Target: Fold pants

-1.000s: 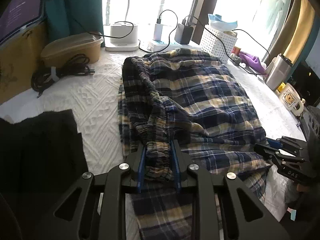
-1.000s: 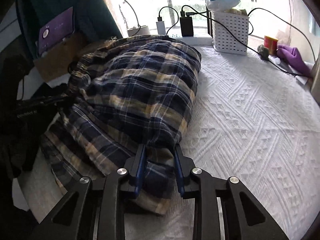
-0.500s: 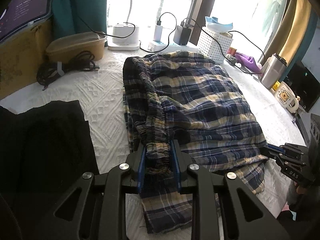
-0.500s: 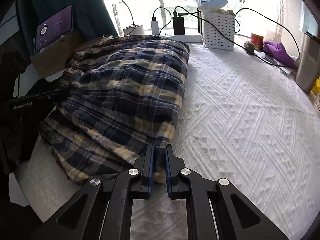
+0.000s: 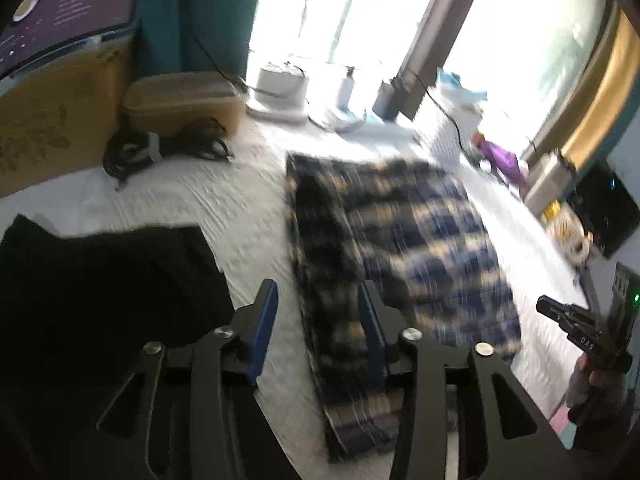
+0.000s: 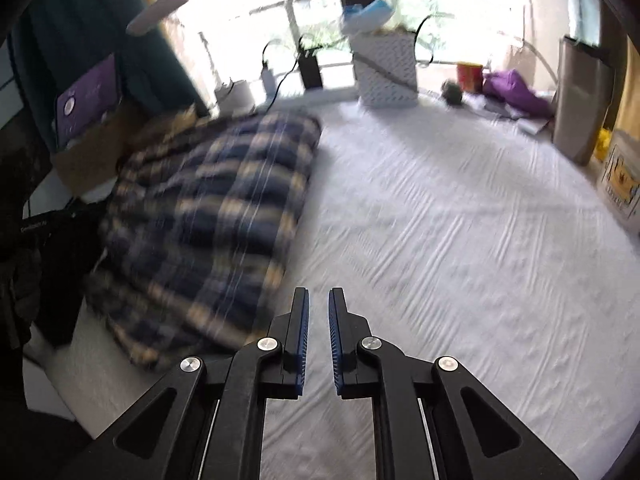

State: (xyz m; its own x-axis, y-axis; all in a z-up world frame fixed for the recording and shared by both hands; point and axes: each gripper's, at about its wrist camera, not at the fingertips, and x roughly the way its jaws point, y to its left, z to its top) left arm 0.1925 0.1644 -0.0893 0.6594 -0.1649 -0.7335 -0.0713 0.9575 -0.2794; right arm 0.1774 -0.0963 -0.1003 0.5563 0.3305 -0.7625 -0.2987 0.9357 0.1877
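The white textured bedcover (image 6: 460,240) fills the ground ahead of both tools. On it lie the plaid pants (image 5: 400,248), folded into a flat, roughly oblong bundle: ahead and slightly right of the left gripper (image 5: 316,320), ahead and to the left of the right gripper (image 6: 319,336). A black garment (image 5: 100,280) lies left of the left gripper, well apart from the pants. The left gripper's jaws have just been opening and now stand fairly wide; the pants' near edge shows between and under its blue pads (image 5: 264,320), though the blur makes it hard to say whether cloth touches them (they do not look pressed on it). The right gripper's jaws are drawn close, a narrow slit between them, with bare bedcover showing through and no cloth caught. Farther off, past the pants, a coiled black cable (image 5: 160,148) lies by a tan lidded container (image 5: 184,100).
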